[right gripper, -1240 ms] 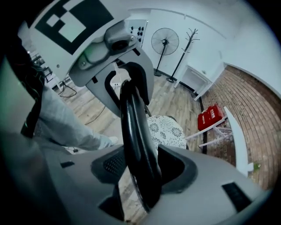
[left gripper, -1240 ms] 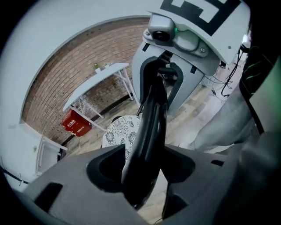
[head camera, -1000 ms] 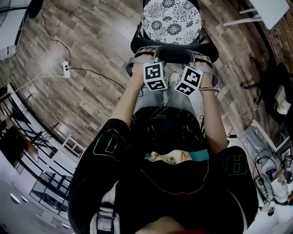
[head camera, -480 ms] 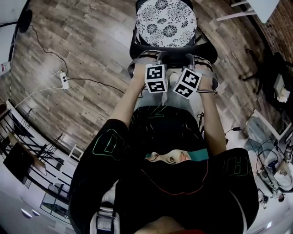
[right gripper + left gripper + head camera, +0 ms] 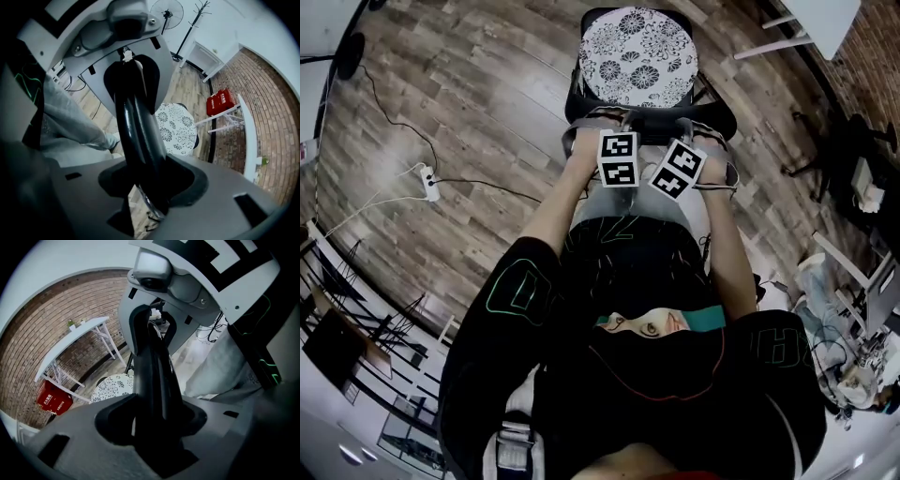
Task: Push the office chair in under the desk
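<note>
The office chair has a flowered seat (image 5: 637, 58) and a black backrest (image 5: 652, 120), and stands straight ahead of the person. My left gripper (image 5: 623, 120) and right gripper (image 5: 684, 125) sit side by side on the backrest's top edge, pointing steeply down. In the left gripper view the black backrest (image 5: 152, 376) runs between the jaws, which have just opened slightly while still clasping it. The right gripper view shows the same backrest (image 5: 138, 136) clamped between its jaws. The white desk (image 5: 825, 23) stands beyond the chair at the upper right.
A power strip (image 5: 429, 183) and its cables lie on the wooden floor at the left. A red box (image 5: 222, 101) stands under the desk by the brick wall. A standing fan (image 5: 166, 9) and clutter on the right (image 5: 862, 309) border the floor.
More of the seat shows at the top of the head view and the power strip has slid down the frame. Both grippers keep their hold on the backrest and have rolled a little.
</note>
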The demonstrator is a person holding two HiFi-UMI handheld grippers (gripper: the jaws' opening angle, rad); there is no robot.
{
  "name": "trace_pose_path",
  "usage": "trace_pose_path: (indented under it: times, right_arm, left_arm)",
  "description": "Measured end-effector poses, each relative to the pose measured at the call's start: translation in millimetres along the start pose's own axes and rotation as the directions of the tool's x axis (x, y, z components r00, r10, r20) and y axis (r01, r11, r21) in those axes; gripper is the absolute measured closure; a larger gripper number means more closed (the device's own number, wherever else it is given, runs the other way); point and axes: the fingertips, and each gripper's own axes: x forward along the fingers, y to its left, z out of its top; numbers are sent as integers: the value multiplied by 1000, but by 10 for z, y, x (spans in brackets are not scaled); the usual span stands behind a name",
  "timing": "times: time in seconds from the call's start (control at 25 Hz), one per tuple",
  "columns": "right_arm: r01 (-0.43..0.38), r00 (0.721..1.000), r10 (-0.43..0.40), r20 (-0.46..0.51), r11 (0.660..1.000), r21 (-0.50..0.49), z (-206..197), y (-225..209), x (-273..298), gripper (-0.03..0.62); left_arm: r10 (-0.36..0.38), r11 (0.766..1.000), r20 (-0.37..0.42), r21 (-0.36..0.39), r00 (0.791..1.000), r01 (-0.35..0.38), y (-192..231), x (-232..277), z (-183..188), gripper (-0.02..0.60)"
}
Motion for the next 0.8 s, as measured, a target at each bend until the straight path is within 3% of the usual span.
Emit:
trace_pose_path:
  times: [0.8]
  right_arm:
    - [11, 999, -17, 47, 992, 126, 808, -824, 235, 415]
  left_arm:
    - [-146, 983, -57, 108, 988, 151, 1054, -153, -631, 356]
